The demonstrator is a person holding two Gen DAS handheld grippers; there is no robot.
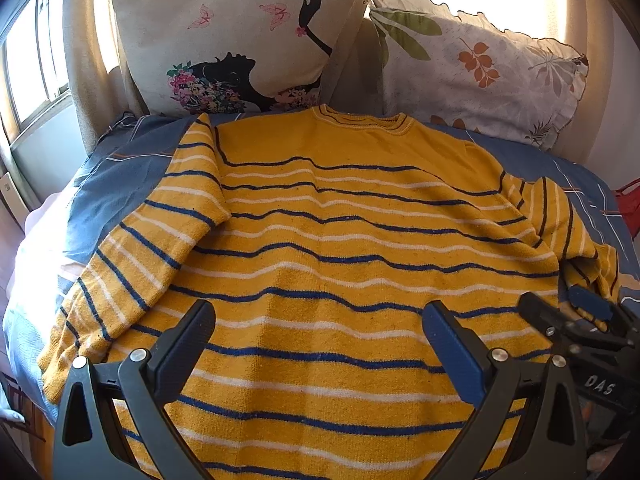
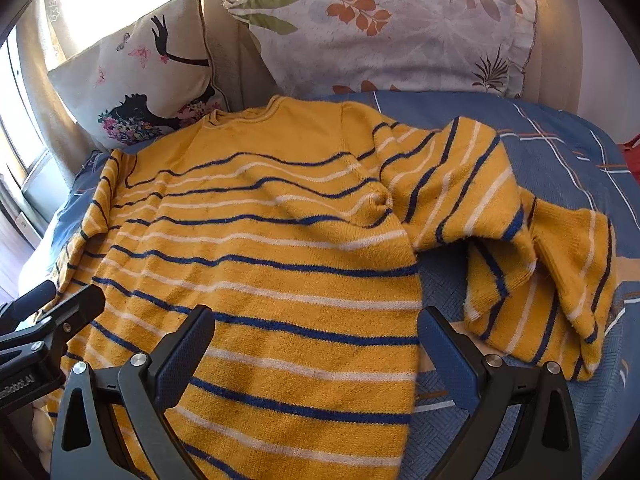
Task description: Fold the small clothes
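A yellow sweater with blue and white stripes lies flat on the bed, collar at the far end. It also shows in the right wrist view. Its left sleeve lies along the body's left edge. Its right sleeve is bent and crumpled beside the body's right edge. My left gripper is open and empty above the lower body. My right gripper is open and empty over the body's lower right edge; it also shows at the right of the left wrist view.
The blue patterned bedsheet covers the bed. A butterfly cushion and a leaf-print pillow lean at the head. A window is on the left. Something red sits at the right edge.
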